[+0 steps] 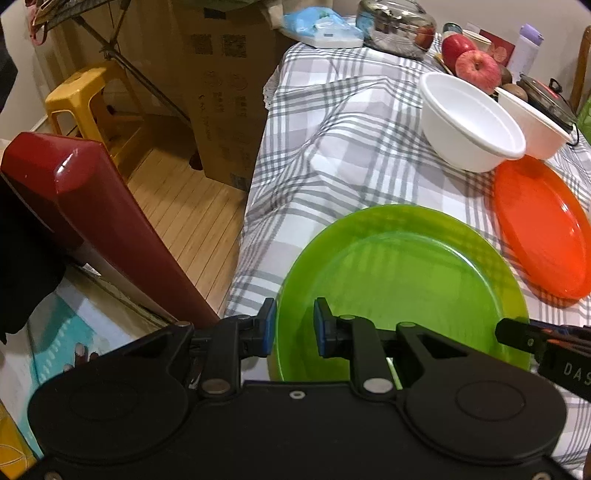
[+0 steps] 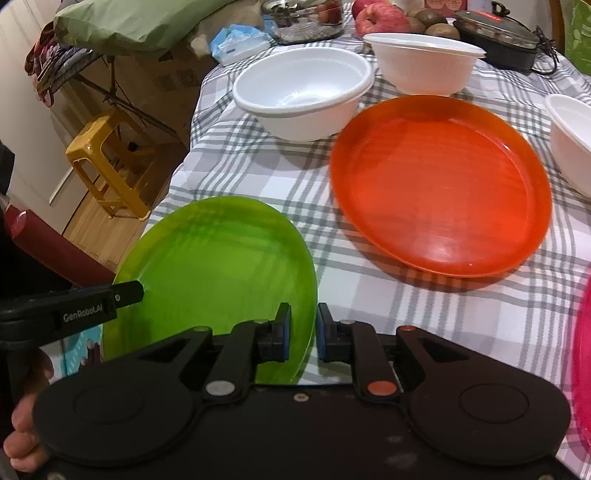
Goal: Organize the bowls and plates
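Observation:
A green plate (image 1: 402,280) lies near the table's front left edge; it also shows in the right wrist view (image 2: 214,269). My left gripper (image 1: 294,326) straddles its left rim, pads closed on it. My right gripper (image 2: 303,332) grips its right rim. An orange plate (image 2: 439,184) lies to the right, also in the left wrist view (image 1: 543,229). A white bowl (image 2: 303,98) stands behind it, with a second bowl (image 2: 424,62) further back and a third (image 2: 572,140) at the right edge.
A checked tablecloth (image 1: 343,140) covers the table. Apples (image 1: 476,66), a glass pot (image 1: 399,26) and a dark pan (image 2: 498,37) stand at the back. A pink plate edge (image 2: 583,350) is at the right. A yellow stool (image 1: 88,107) and a red chair back (image 1: 110,229) stand left of the table.

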A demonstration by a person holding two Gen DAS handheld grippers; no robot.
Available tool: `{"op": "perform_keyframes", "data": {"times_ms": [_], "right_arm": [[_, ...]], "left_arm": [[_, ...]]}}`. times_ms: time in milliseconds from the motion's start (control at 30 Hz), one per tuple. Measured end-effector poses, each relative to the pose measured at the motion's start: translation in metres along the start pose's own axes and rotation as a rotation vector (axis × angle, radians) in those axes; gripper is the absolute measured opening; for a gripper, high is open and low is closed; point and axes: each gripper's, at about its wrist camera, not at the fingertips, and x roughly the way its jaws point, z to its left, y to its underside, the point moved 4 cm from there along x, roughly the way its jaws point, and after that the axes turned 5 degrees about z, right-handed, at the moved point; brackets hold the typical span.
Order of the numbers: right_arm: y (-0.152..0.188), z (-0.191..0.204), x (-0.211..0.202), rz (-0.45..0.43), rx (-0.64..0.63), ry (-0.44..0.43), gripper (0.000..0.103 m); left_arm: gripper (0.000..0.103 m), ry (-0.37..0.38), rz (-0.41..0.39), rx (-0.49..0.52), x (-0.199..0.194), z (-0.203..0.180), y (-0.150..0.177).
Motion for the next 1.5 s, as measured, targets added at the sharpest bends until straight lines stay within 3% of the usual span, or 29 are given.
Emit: {"op": "perform_keyframes", "data": {"times_ms": [500, 867, 967, 1033, 1200, 1500], "right_arm": [[0.0, 0.009, 0.005, 0.014, -0.04, 0.018, 0.024], [-0.004, -0.005, -0.023, -0.074, 0.002, 0.029, 0.024], [-0.004, -0.012, -0.037, -0.103, 0.022, 0.014, 0.031], [-0.002, -0.018, -0.046, -0.119, 0.033, 0.007, 0.037], [0.005, -0.041, -0.069, -0.148, 0.063, 0.008, 0.038], [0.037, -0.122, -0.118, -0.191, 0.163, 0.068, 0.038]], "left_arm": [[0.028, 0.007, 0.016, -0.008, 0.002, 0.004, 0.006], [0.028, 0.01, -0.033, -0.004, -0.025, 0.001, 0.006], [0.029, 0.012, -0.061, -0.002, -0.038, -0.005, 0.006], [0.029, 0.009, -0.084, 0.014, -0.049, -0.011, 0.007], [0.033, 0.028, -0.109, 0.065, -0.072, -0.04, 0.006], [0.033, 0.107, -0.07, 0.207, -0.09, -0.126, 0.019]]}}
